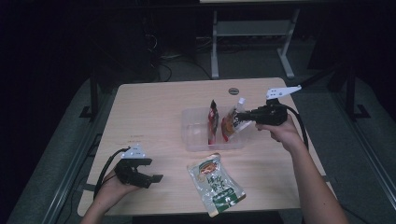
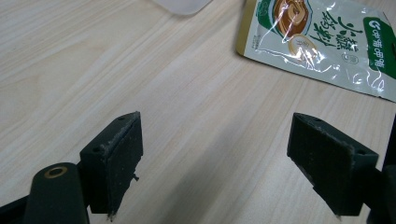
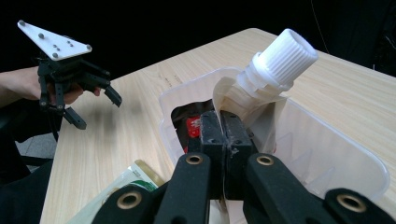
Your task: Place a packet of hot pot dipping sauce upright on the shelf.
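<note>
A clear plastic bin (image 1: pixel 196 140) sits at the middle of the wooden table. Inside it a red pouch (image 1: pixel 213 122) stands upright. My right gripper (image 1: pixel 239 119) is shut on a white-and-orange spouted pouch (image 1: pixel 230 123) over the bin's right part; in the right gripper view the jaws (image 3: pixel 220 119) pinch the pouch (image 3: pixel 254 95) just below its white screw cap. A green snack pouch (image 1: pixel 215 183) lies flat in front of the bin. My left gripper (image 1: pixel 155 169) hovers open at the near left, its pads (image 2: pixel 116 158) wide apart over bare wood, the green pouch (image 2: pixel 327 37) ahead of it.
A round cable grommet (image 1: pixel 233 90) sits near the table's far edge. A white desk frame (image 1: pixel 215 46) stands on the floor behind. A corner of the bin (image 2: pixel 182 4) shows at the top of the left gripper view. Bare wood lies left of the bin.
</note>
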Demonstrator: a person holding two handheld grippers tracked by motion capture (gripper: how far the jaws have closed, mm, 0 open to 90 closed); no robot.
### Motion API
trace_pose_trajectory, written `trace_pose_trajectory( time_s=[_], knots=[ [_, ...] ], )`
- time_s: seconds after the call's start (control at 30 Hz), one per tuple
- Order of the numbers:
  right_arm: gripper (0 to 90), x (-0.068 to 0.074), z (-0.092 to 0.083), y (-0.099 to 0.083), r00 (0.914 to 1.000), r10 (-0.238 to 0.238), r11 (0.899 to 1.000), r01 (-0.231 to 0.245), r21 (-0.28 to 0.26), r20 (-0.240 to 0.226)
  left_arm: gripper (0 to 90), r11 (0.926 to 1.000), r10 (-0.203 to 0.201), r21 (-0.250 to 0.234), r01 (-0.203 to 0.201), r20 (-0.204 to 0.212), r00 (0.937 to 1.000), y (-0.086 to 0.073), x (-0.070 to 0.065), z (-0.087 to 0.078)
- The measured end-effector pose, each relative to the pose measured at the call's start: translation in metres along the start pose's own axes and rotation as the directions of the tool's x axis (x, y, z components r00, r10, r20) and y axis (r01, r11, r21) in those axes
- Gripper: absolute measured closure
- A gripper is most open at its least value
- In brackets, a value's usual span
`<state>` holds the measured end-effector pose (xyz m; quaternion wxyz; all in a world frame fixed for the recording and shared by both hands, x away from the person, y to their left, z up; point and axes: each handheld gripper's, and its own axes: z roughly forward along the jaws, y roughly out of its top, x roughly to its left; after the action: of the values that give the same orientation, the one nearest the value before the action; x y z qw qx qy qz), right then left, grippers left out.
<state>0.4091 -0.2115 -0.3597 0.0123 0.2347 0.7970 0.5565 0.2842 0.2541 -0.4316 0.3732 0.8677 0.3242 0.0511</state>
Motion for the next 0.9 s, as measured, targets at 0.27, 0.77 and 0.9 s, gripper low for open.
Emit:
trace_pose_trajectory(
  time_s=[0.27,0.77,0.9],
  knots=[
    [88.9,-0.001,0.008,-0.004,0.9997,0.006,1.0,-0.007,0.008,0.023,17.9,0.9999,0.011,0.003,-0.011,0.004,0.9999,0.0,-0.001,0.003],
    [88.1,-0.007,0.028,-0.017,0.996,0.037,0.999,-0.038,0.012,0.082,17.9,0.9994,0.025,0.025,-0.026,0.009,0.9996,0.0,0.002,0.005],
    [87.9,-0.007,0.029,-0.017,0.9953,0.038,0.999,-0.039,0.006,0.089,17.9,0.9997,0.018,0.016,-0.018,0.008,0.9998,-0.001,0.003,0.006]
  ],
)
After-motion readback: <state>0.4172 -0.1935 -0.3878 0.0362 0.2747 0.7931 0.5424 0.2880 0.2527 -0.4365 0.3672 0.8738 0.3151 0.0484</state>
